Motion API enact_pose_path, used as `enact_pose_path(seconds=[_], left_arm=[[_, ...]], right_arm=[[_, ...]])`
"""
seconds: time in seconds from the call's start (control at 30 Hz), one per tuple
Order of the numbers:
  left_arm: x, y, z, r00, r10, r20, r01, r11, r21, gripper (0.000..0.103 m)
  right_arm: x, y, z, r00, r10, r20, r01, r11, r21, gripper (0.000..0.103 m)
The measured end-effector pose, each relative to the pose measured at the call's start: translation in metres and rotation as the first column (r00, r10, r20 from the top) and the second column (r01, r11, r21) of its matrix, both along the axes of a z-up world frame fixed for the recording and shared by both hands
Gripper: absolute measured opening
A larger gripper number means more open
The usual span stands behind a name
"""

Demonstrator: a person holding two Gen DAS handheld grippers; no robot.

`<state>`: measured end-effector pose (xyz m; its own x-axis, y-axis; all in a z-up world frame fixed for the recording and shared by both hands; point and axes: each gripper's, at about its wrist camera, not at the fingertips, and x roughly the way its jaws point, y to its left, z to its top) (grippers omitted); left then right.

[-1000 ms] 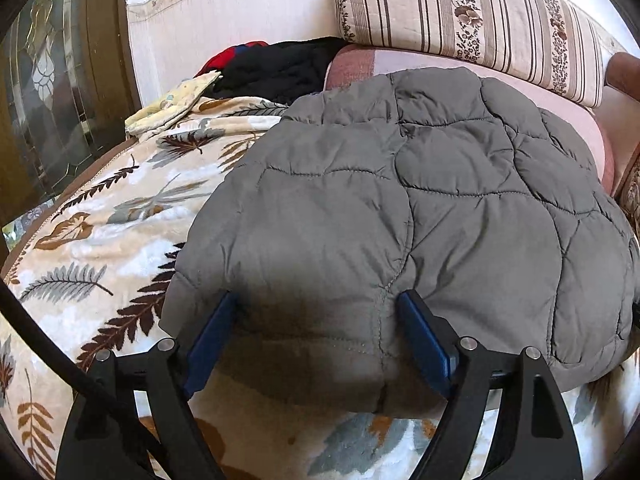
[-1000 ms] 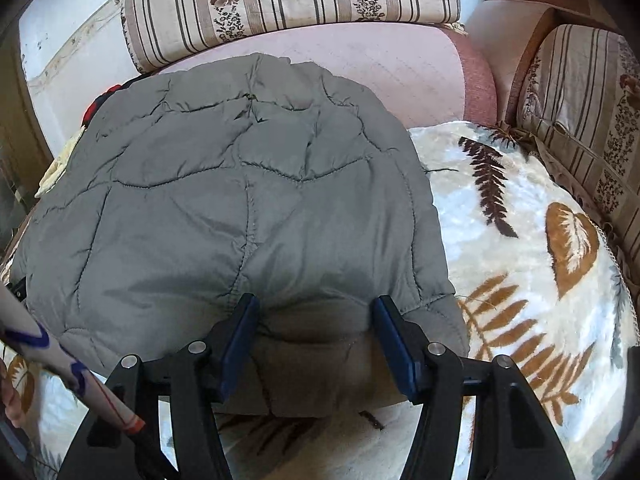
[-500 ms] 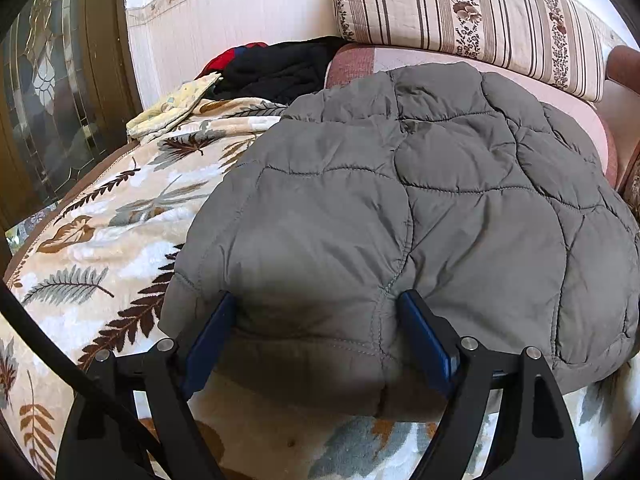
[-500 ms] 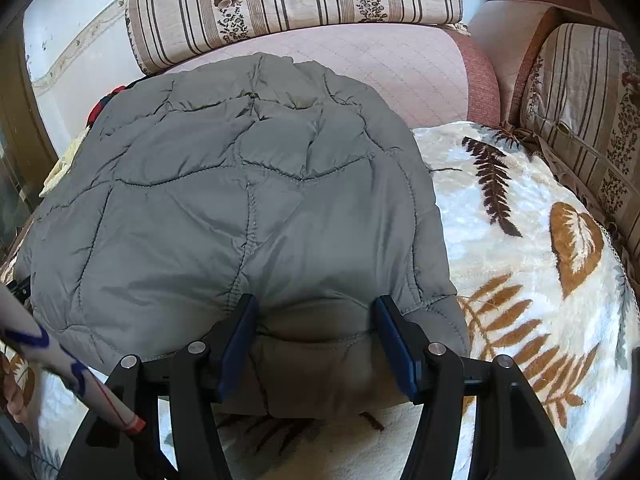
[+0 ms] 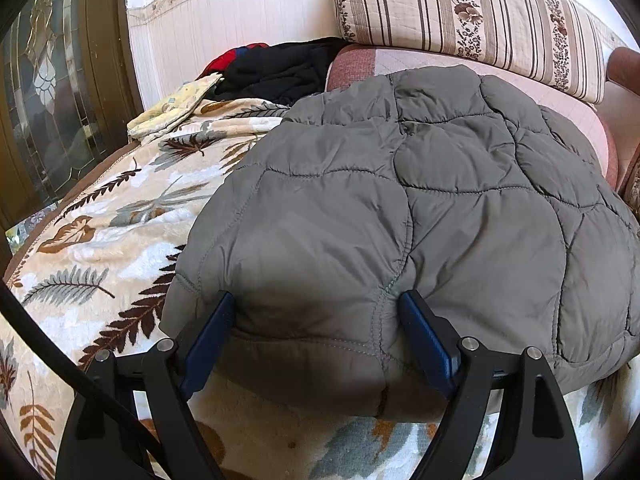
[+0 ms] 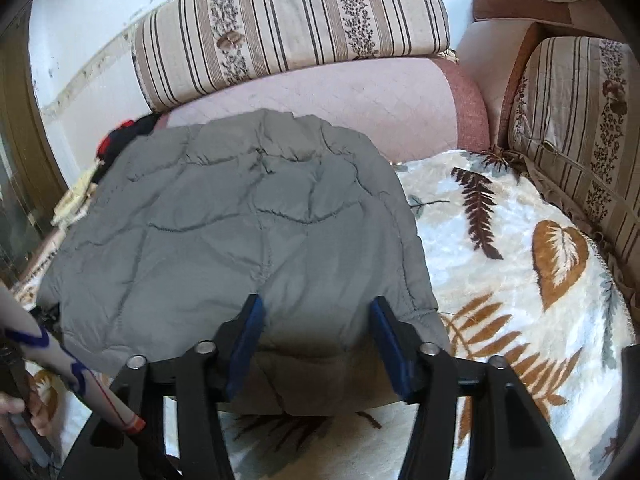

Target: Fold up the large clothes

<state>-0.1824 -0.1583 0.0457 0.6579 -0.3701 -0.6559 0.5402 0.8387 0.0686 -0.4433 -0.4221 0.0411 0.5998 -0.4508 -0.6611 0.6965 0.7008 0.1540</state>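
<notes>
A grey quilted jacket lies spread on a leaf-patterned blanket over the sofa seat. My left gripper straddles the jacket's near hem at its left corner. Its blue pads press into the puffy fabric bunched between them. In the right wrist view the jacket fills the left half. My right gripper holds the hem near the right corner. Its jaws are closing, with the fabric squeezed between the pads.
Striped cushions line the sofa back, and another stands at the right side. A black and red clothes pile and a pale yellow cloth lie at the far left. A glass door stands left. A person's hand shows at bottom left.
The right gripper has risen a little with the hem, and its jaws have narrowed on the fabric. The left gripper and its hold look the same.
</notes>
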Motion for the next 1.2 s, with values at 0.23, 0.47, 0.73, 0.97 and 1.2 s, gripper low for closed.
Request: enact_pose_path(seconds=[0.23, 0.47, 0.73, 0.97, 1.2], left_arm=[[0.000, 0.000, 0.001, 1.000, 0.000, 0.001, 0.000, 1.000, -0.002, 0.084], [0.000, 0.002, 0.001, 1.000, 0.000, -0.003, 0.000, 1.000, -0.002, 0.084], [-0.001, 0.009, 0.005, 0.999, 0.003, -0.033, -0.003, 1.000, -0.016, 0.084], [0.009, 0.036, 0.021, 0.991, 0.032, -0.128, -0.049, 0.991, -0.126, 0.084], [0.024, 0.052, 0.011, 0.980, 0.108, -0.167, -0.124, 0.989, -0.086, 0.084]], right_arm=[[0.007, -0.008, -0.022, 0.999, 0.017, -0.044, -0.014, 0.998, 0.055, 0.058], [0.000, -0.006, -0.015, 1.000, 0.008, -0.023, -0.007, 0.999, 0.051, 0.058], [-0.005, -0.003, -0.004, 1.000, 0.004, -0.001, -0.004, 0.998, 0.058, 0.058], [-0.015, -0.002, 0.008, 1.000, -0.012, 0.023, 0.011, 0.998, 0.058, 0.058], [-0.016, 0.000, 0.005, 1.000, -0.012, 0.016, 0.011, 0.997, 0.076, 0.059]])
